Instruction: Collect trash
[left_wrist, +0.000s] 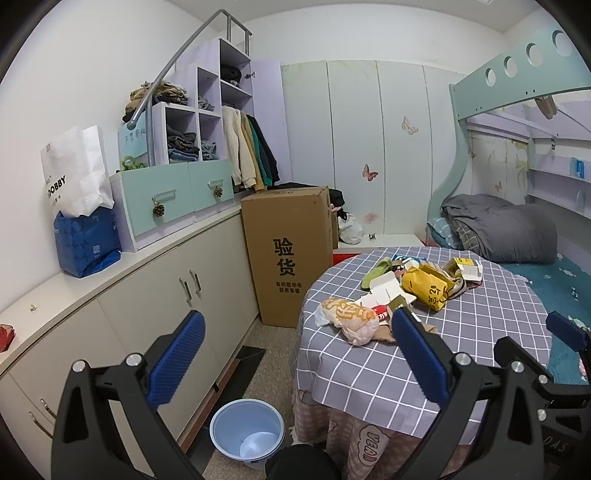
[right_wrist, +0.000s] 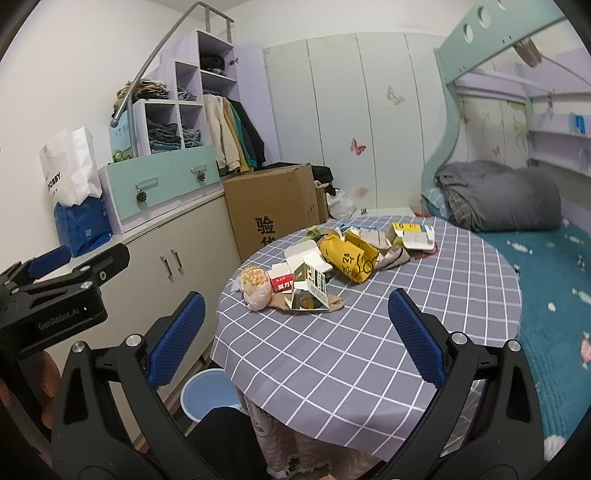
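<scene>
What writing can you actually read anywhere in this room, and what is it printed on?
"验货": tall cardboard box; the smaller lines below are blurred.
"OBBY": white paper bag, first letters hidden.
"GenRobot.AI": left gripper.
"VEAD": lower table skirt, a guess.
Yellow bag and small cartons: unreadable.

A round table (right_wrist: 369, 343) in a grey checked cloth stands ahead of both pairs of jaws. On it, beyond the fingertips, lies a heap of trash (right_wrist: 332, 266): a crumpled wrapper (left_wrist: 351, 319), a yellow bag (right_wrist: 349, 258), opened cartons (right_wrist: 308, 291).
</scene>
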